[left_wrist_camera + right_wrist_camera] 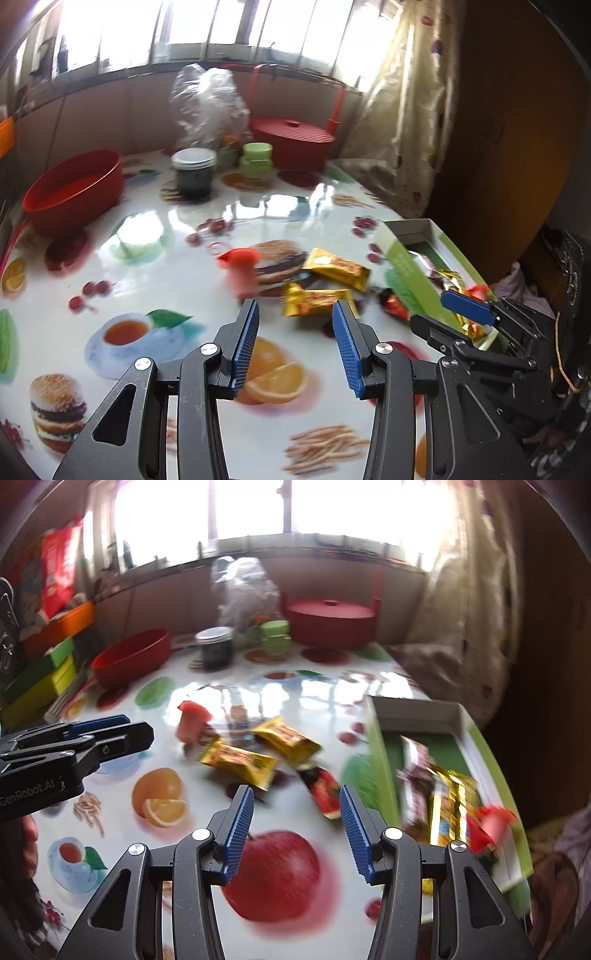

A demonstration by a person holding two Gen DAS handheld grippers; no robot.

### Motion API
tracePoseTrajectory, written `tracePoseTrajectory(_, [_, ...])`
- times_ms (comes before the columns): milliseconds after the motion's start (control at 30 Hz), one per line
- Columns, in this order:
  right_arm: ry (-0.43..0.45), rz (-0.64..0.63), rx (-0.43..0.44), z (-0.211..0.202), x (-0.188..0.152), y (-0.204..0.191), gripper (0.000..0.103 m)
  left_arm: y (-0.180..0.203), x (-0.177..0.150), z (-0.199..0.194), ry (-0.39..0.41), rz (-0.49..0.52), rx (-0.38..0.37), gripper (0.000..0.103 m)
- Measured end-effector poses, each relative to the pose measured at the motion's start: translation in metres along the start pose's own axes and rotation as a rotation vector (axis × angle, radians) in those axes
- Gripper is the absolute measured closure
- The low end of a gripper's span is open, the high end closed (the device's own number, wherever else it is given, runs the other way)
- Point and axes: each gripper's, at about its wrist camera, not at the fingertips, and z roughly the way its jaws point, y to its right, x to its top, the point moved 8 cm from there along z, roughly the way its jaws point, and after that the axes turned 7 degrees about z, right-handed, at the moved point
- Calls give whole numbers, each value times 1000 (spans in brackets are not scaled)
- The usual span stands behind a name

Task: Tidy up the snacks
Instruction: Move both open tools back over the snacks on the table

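**Handling the loose snack bars**

Four wrapped snacks lie on the table [258, 686] left of the green box [384, 775]: two yellow bars [240, 761], a red packet [325, 788] and a pink one [190, 720]. Left gripper [295, 334] and right gripper [297, 816] both hang spread apart, holding nothing. The bars are probably light, with slick, crinkly foil. Grasp across the middle, not the crimped ends.

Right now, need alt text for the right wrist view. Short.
The open right gripper hovers over a fruit-print table, aimed at two yellow bars and a red packet still loose on it. At right, a green box already holds several snacks; the left gripper enters from the left.
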Motion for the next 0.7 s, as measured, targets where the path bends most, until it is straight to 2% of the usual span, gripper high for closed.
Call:
tracePoseTrajectory(267, [-63,-106,102,44,11,-37,55,-42,-14,6,-30,-76,37,60])
tracePoseTrajectory(467, [-125,-192,117,77,11,-49,51,-55,-19,15,-53,-102,47,60])
tracePoseTrajectory(700, [-154,-225,149,97,13,-53,49,-63,-26,23,-82,-117,49,60])
